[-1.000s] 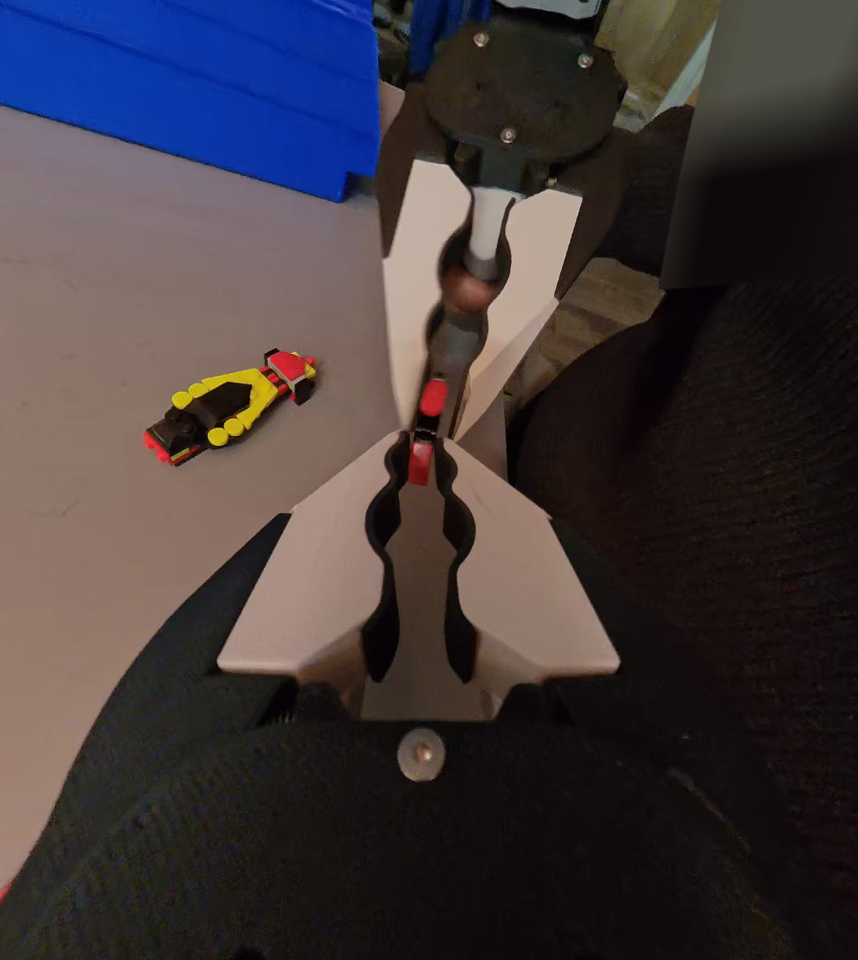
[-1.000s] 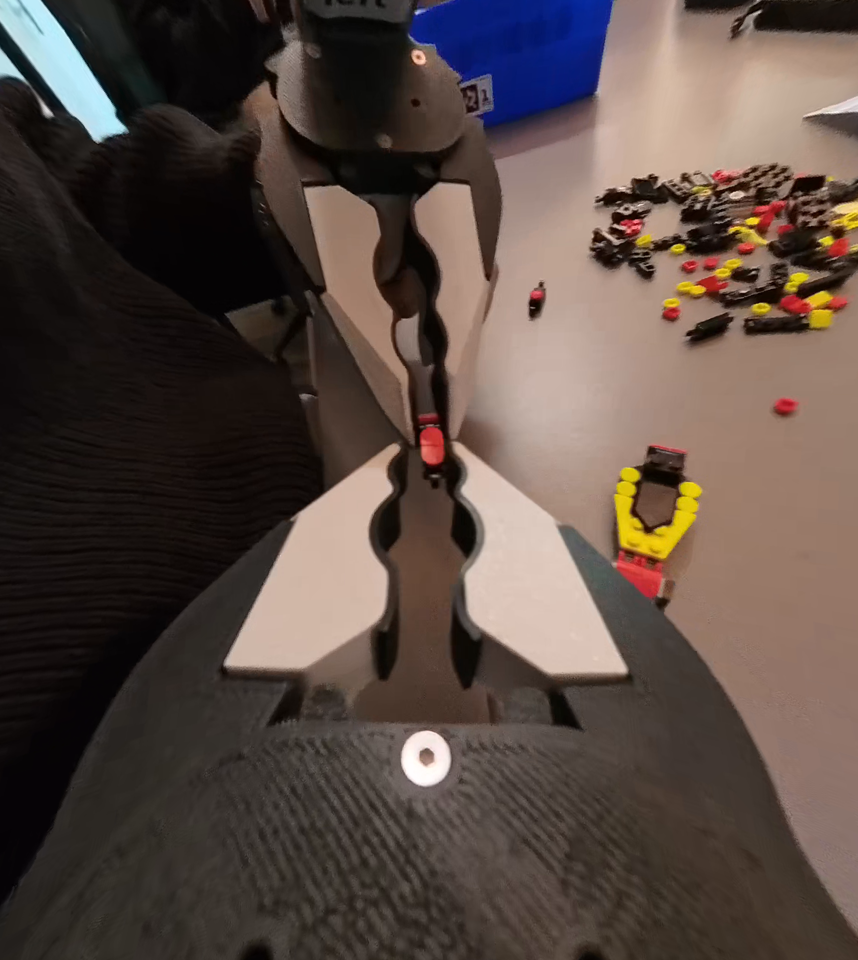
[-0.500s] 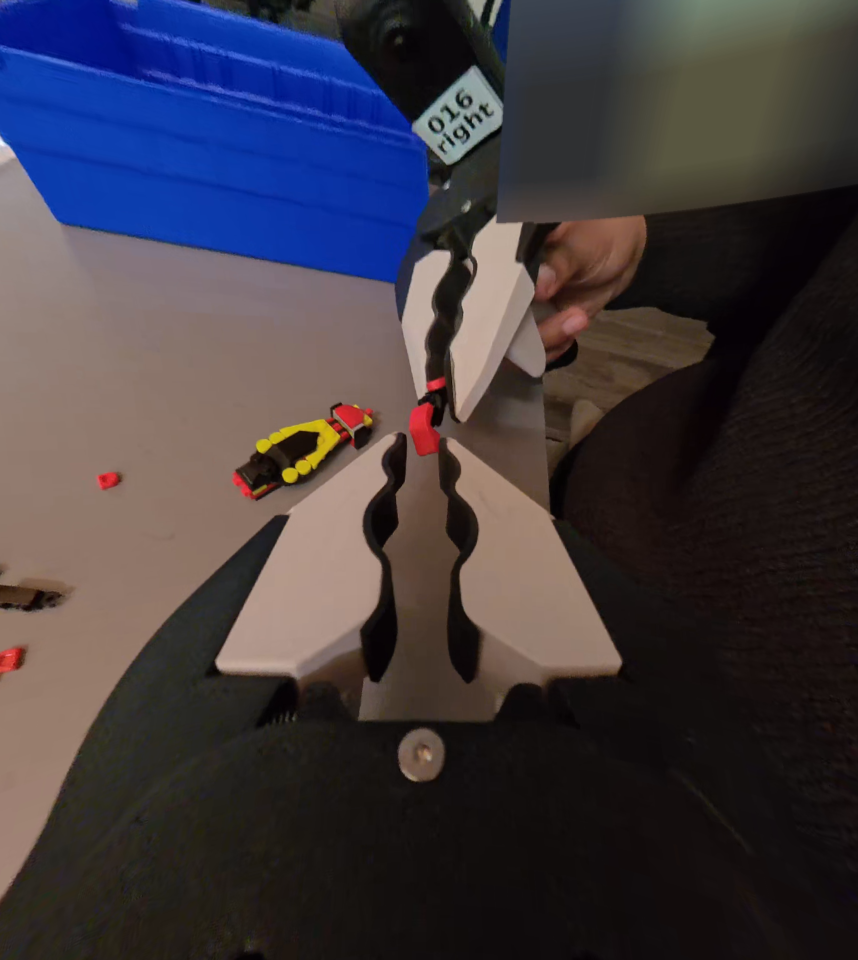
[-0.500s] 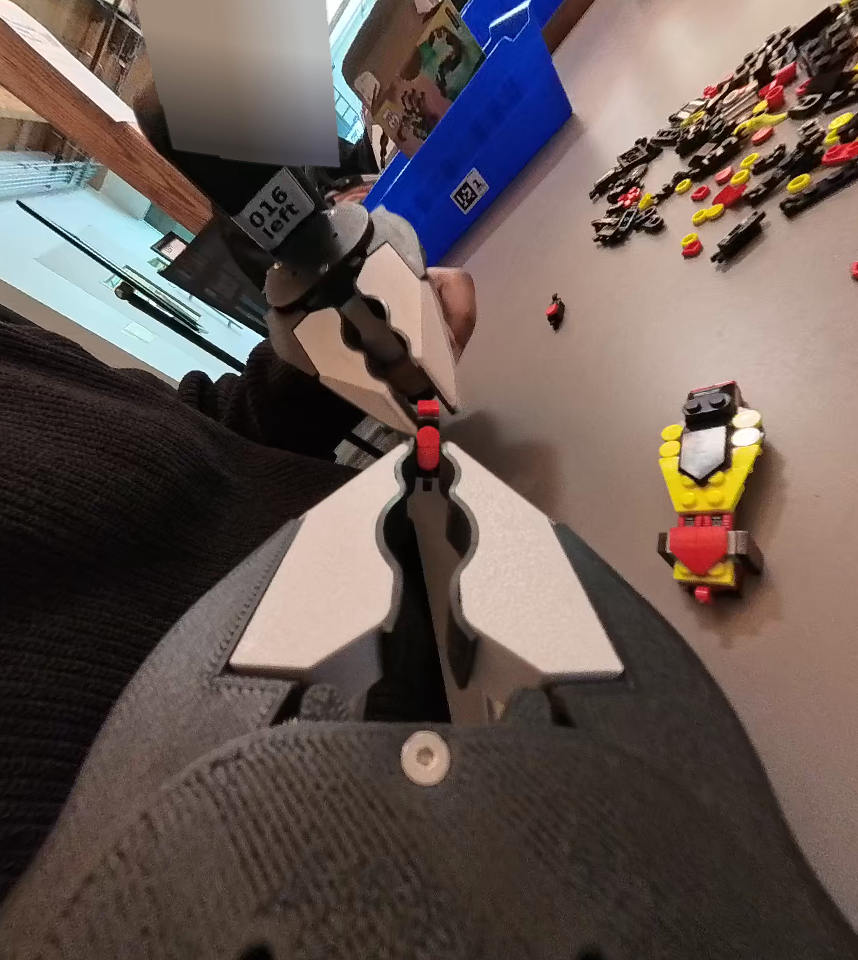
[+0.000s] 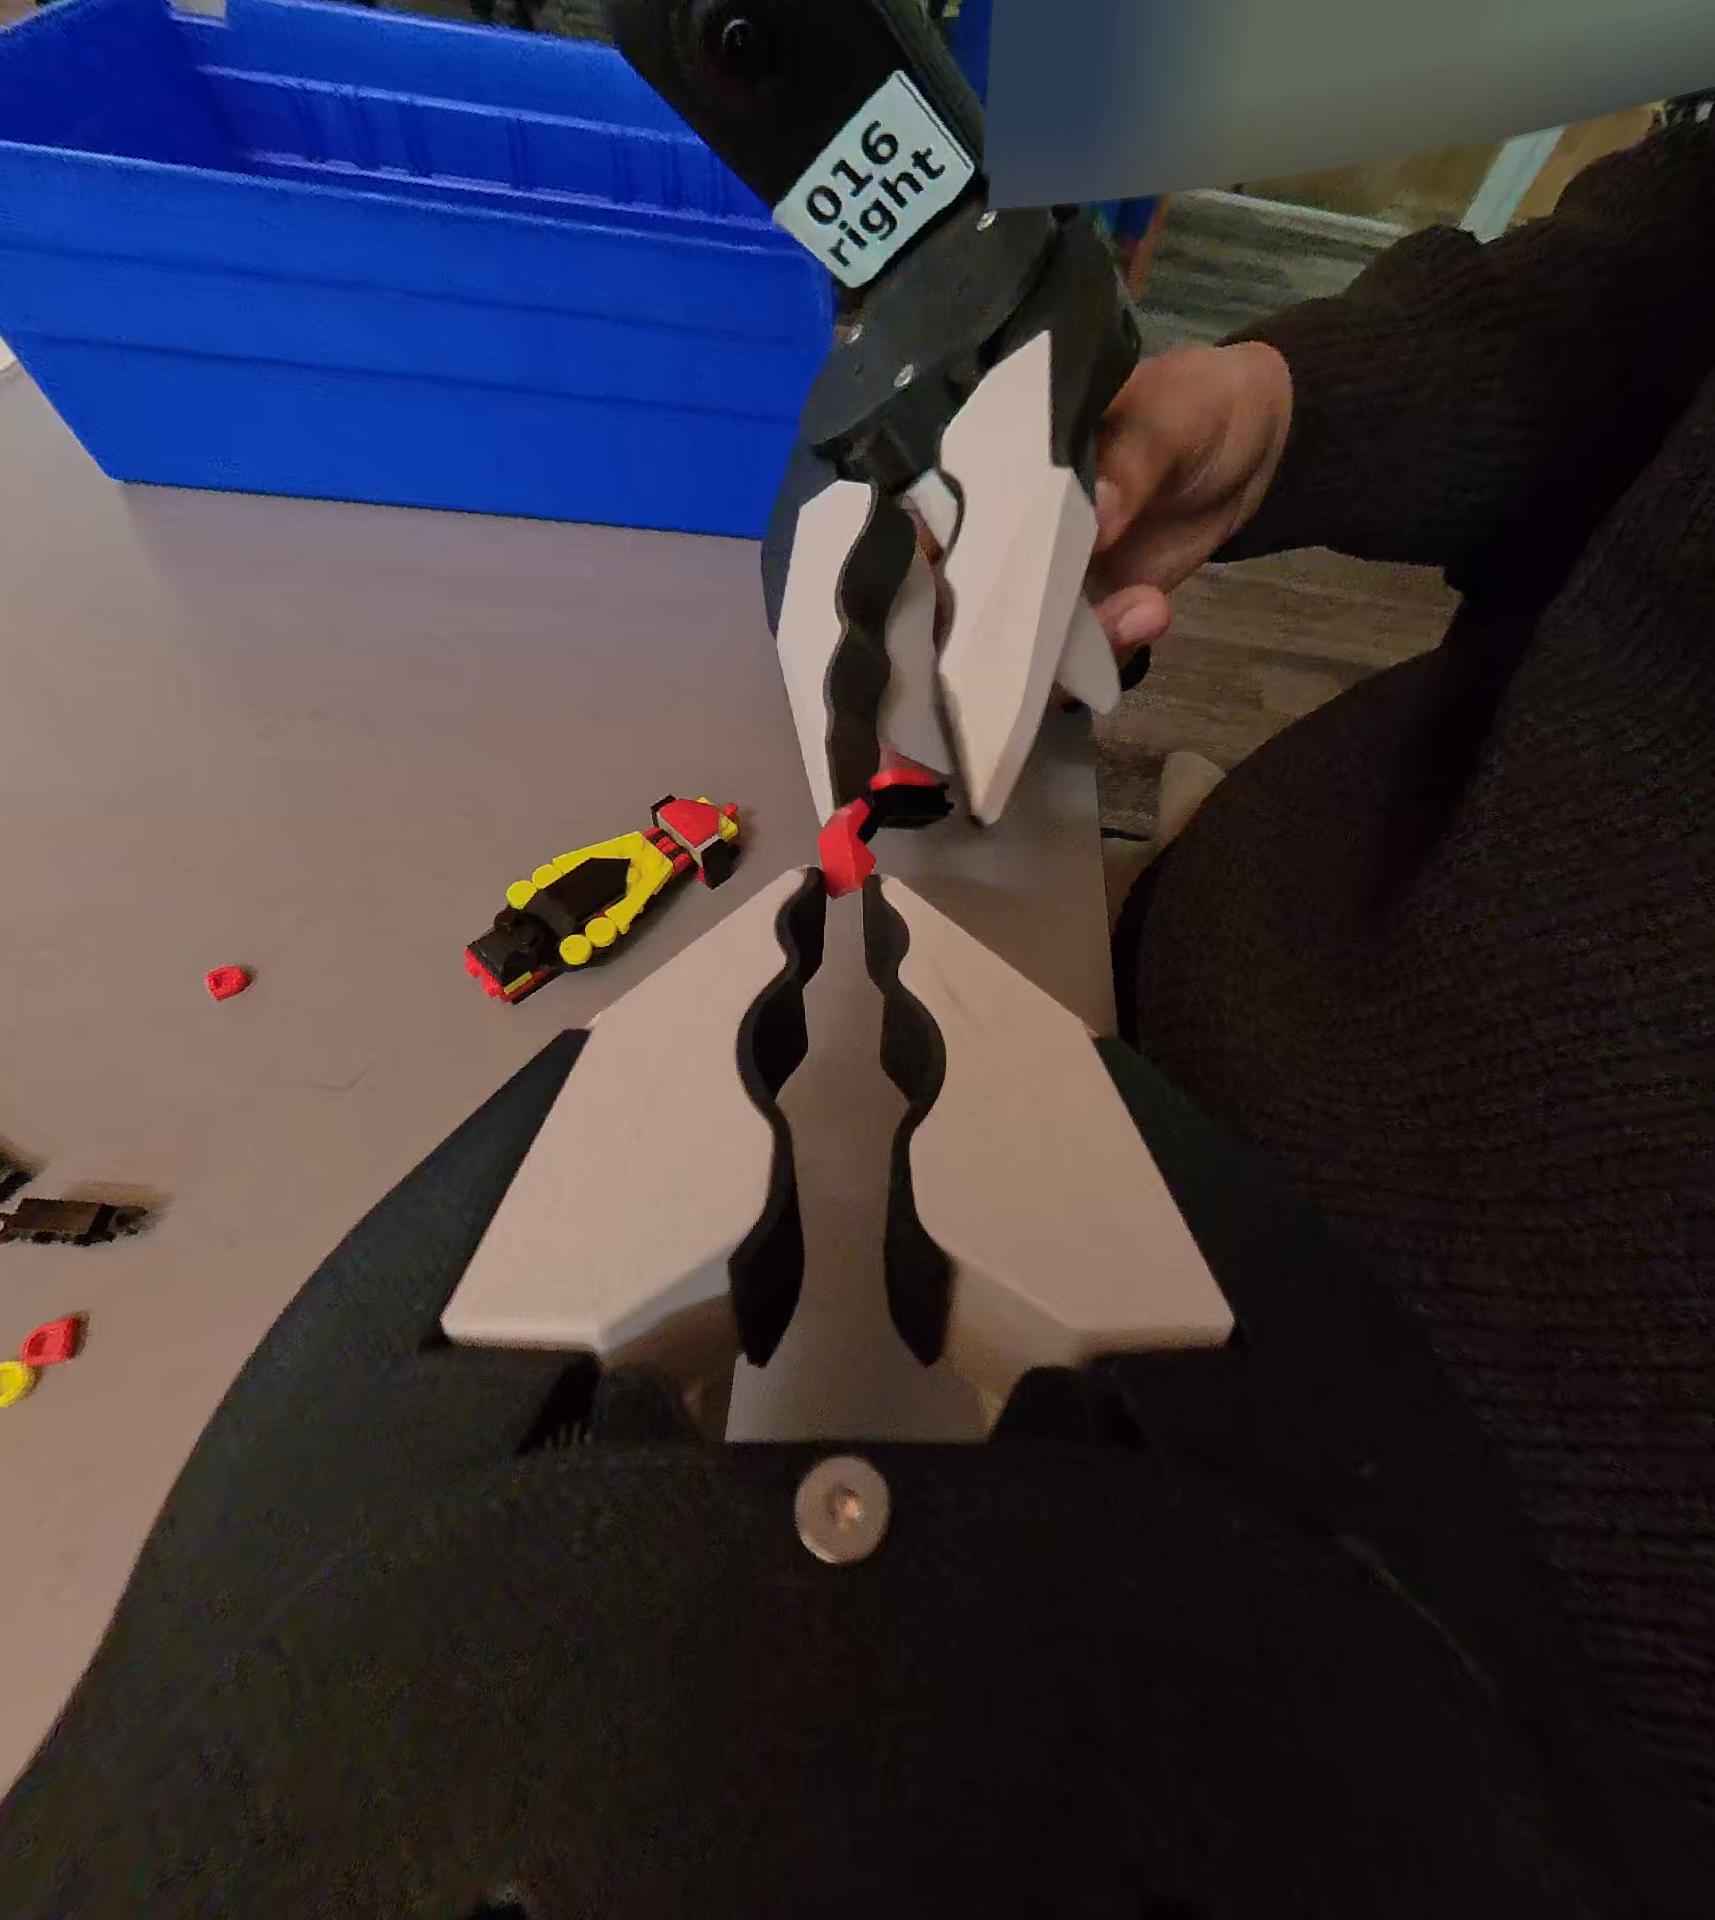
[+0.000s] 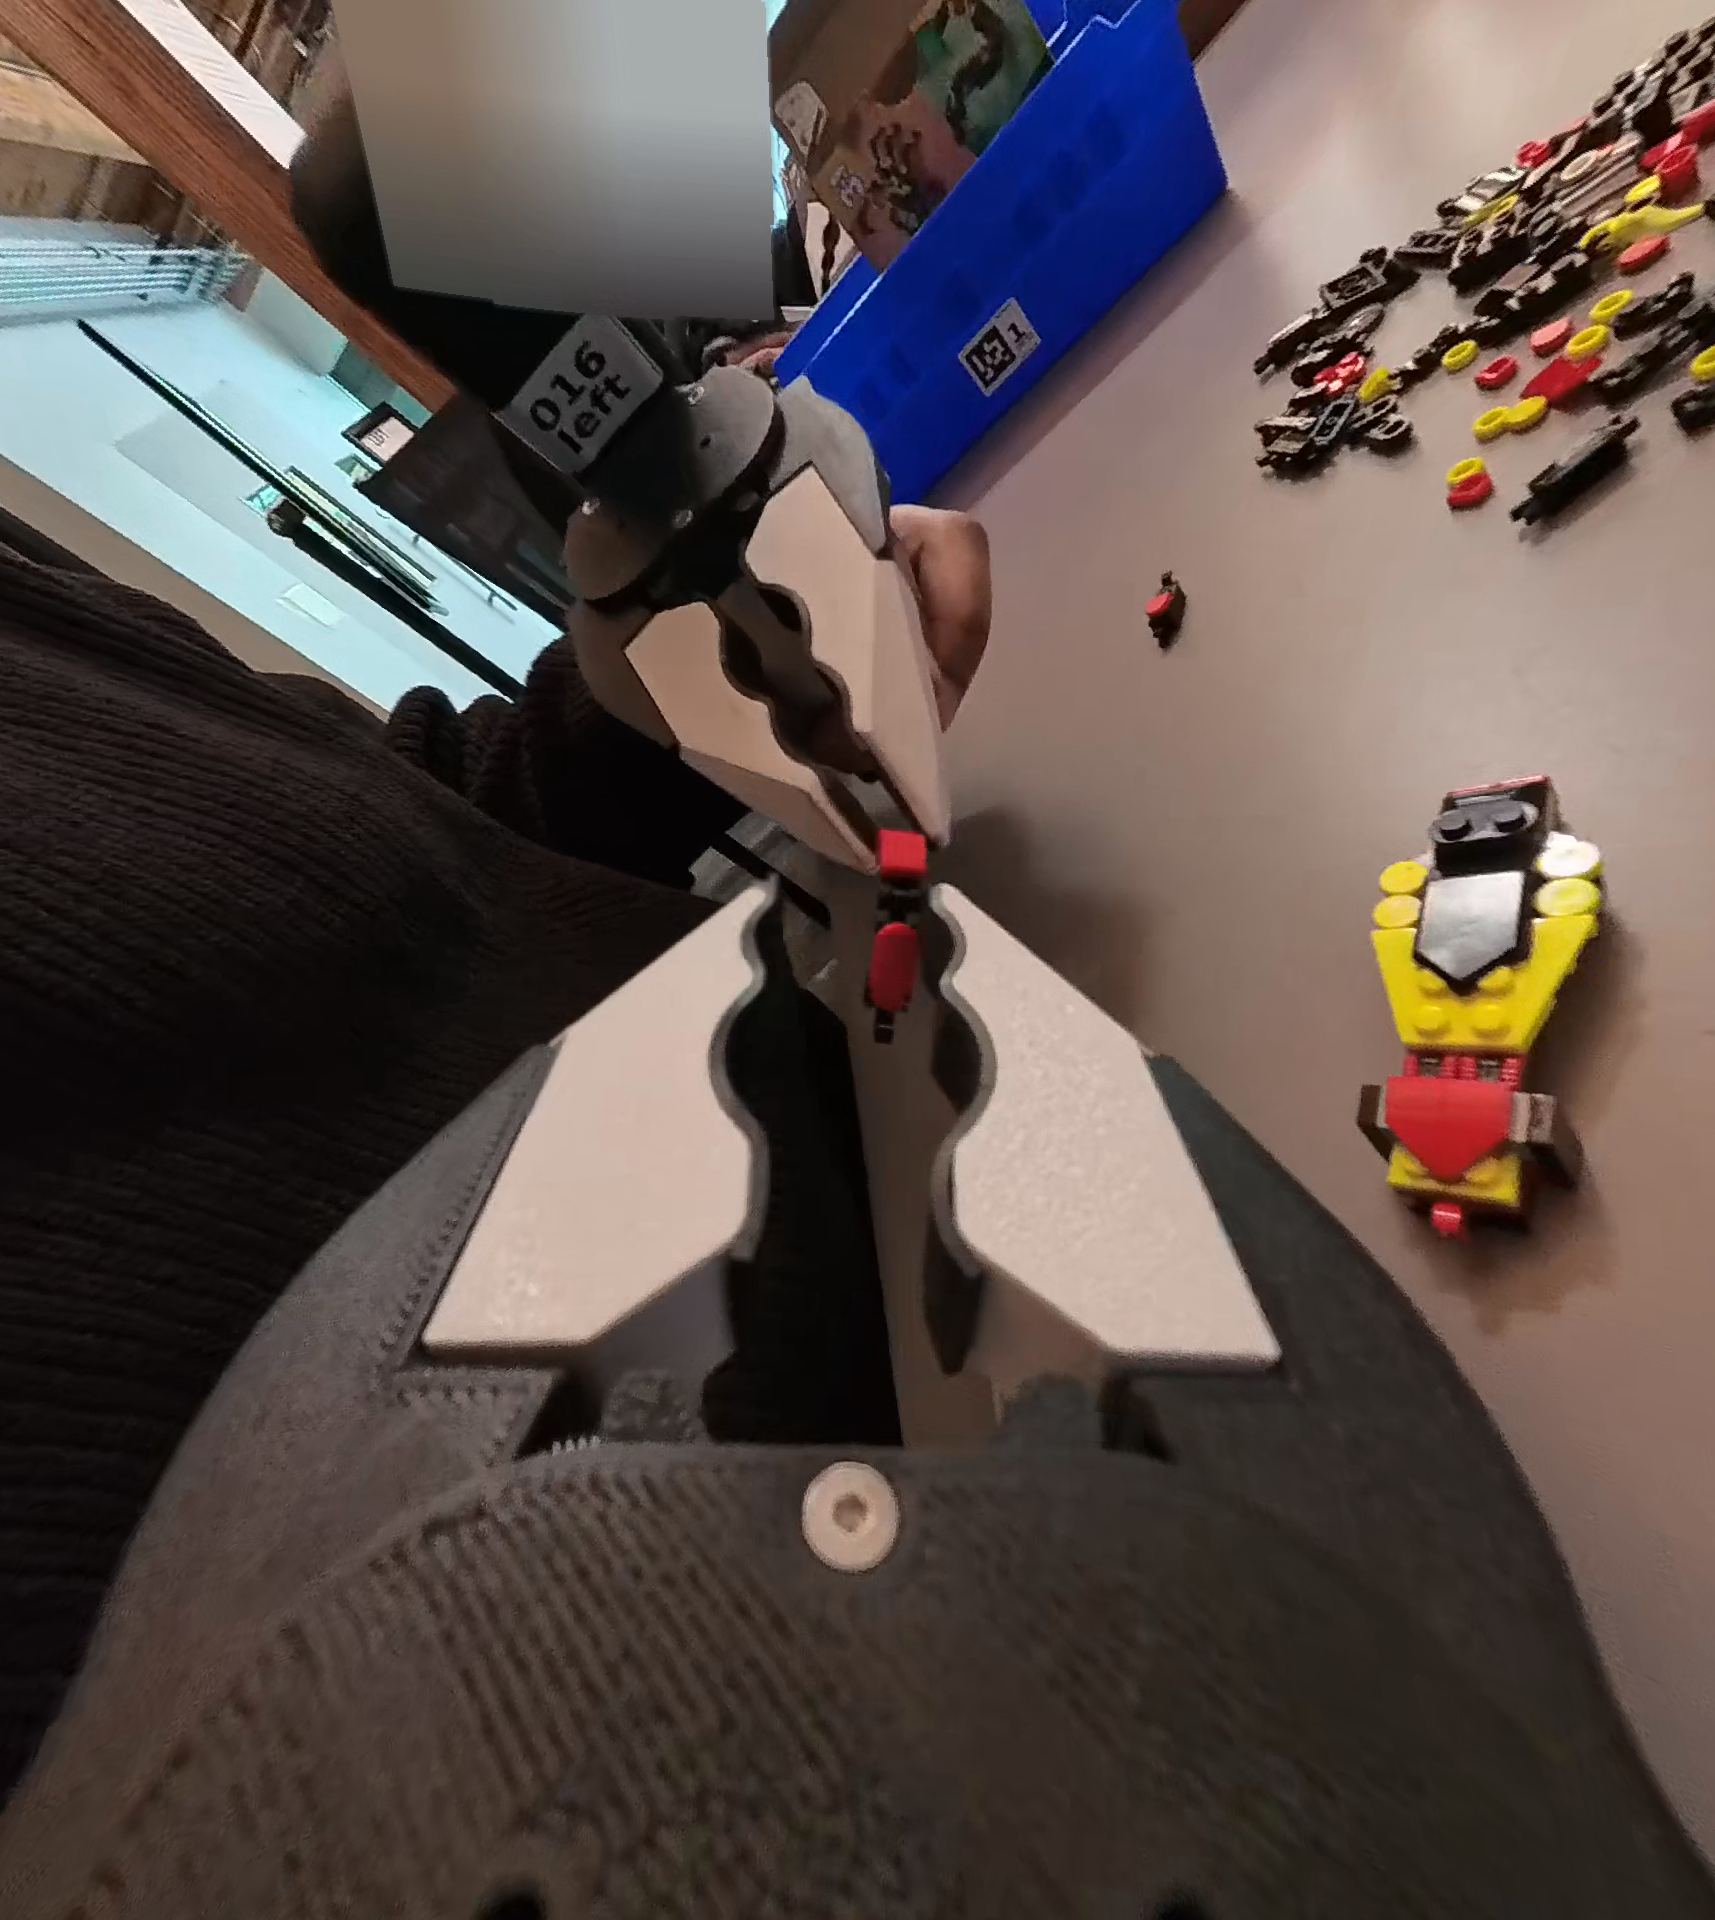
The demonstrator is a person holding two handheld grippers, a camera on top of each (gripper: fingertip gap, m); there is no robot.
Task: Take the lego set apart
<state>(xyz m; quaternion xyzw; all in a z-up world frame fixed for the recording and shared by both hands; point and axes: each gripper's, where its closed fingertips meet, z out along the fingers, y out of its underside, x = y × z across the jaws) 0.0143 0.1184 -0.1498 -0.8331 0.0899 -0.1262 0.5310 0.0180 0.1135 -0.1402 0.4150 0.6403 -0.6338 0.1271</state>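
Grey-brown worktop (image 5: 333,665), blue plastic bin (image 5: 365,312) at far edge, loose black, red and yellow bricks (image 6: 1580,301) scattered. Small red-and-black brick cluster (image 5: 868,831) held in air off worktop edge, between both tongs. Left tongs (image 5: 840,888) pinched on red end; right tongs (image 6: 889,961) clamped on black end with red tile. Judged light, rigid, slippery plastic; tiny, easily dropped; best gripped on flat sides near joint. Yellow, black and red brick model (image 6: 1466,997) lay flat on worktop, well apart.
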